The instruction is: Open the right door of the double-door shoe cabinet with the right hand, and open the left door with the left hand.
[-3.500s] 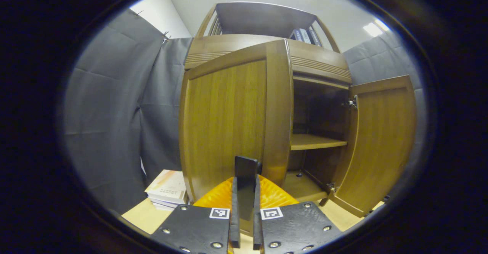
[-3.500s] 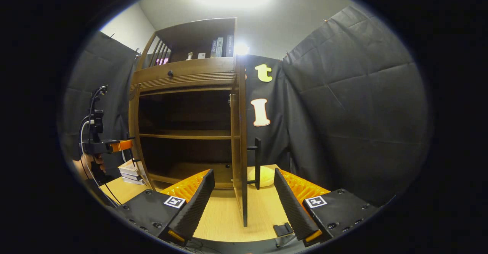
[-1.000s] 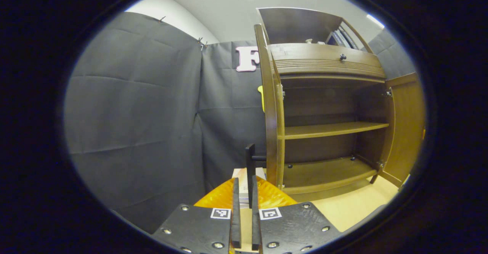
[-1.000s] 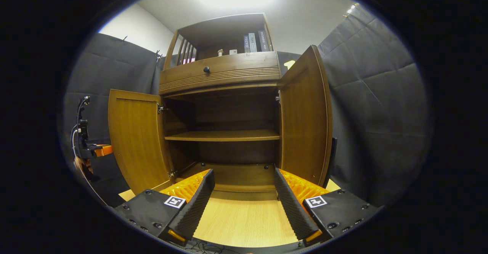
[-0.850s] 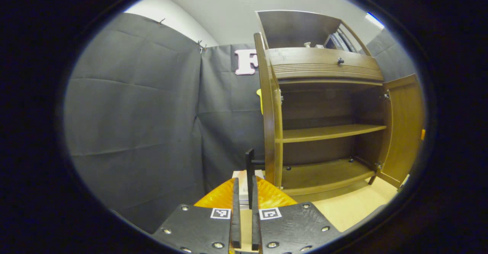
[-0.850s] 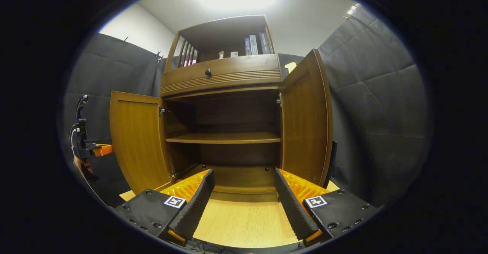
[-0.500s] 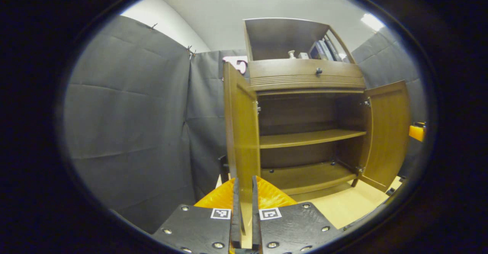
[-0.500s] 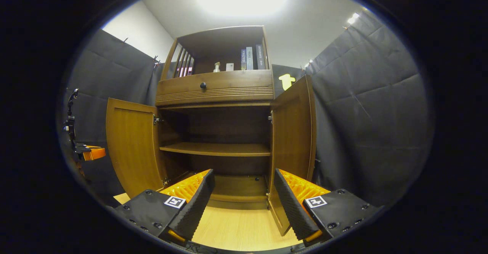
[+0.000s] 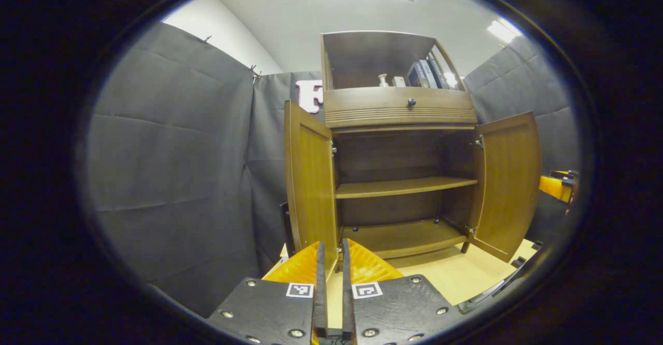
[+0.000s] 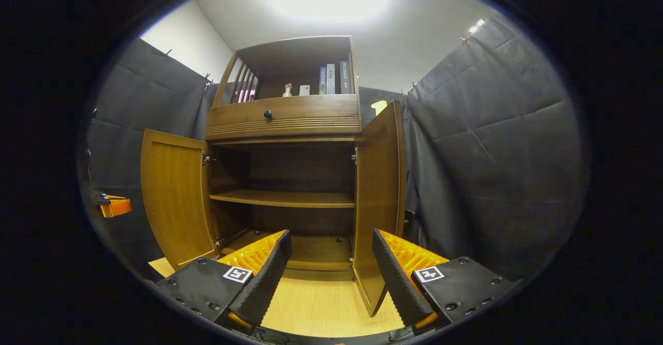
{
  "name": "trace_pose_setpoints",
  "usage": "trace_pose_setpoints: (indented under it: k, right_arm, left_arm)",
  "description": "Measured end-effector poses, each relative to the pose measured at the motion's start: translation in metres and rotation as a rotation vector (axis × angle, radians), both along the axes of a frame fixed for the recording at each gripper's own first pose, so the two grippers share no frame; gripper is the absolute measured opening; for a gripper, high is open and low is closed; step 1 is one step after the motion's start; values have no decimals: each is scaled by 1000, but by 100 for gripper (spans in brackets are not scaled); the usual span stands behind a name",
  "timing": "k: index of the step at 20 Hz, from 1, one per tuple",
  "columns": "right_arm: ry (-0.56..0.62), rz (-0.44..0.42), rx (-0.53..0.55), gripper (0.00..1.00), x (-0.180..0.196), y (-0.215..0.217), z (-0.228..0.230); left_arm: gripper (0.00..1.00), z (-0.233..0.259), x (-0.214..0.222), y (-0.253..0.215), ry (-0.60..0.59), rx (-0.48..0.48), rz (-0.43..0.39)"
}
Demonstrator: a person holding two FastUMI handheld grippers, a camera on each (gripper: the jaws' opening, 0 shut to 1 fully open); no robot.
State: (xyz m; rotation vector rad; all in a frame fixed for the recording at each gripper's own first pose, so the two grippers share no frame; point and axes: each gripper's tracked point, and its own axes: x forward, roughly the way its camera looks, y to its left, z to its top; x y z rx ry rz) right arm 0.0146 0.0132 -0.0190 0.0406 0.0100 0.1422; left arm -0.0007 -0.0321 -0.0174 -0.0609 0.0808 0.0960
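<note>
Both doors open, my jaws clear of them.

My left gripper (image 9: 329, 288) has its jaws nearly pressed together, nothing between them, just short of the left door (image 9: 310, 179). My right gripper (image 10: 331, 270) has its jaws spread wide, empty, the right door (image 10: 379, 200) ahead between them. Both doors stand swung out from the cabinet (image 10: 282, 117), baring its shelf (image 10: 282, 198). Books (image 10: 331, 78) sit up top.
</note>
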Motion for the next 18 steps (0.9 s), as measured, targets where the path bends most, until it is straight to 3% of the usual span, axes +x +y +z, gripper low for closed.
trace_pose_setpoints:
  k: [6, 13, 18]
  right_arm:
    - [-17, 8, 11, 95, 8, -1, 7]
    - [-25, 29, -3, 98, 19, 6, 10]
    - [-25, 45, 0, 98, 27, 13, 10]
  left_arm:
    - [16, 6, -2, 7, -29, -49, 28]
    - [16, 10, 2, 13, -45, 41, 56]
    - [16, 9, 7, 14, -53, 28, 66]
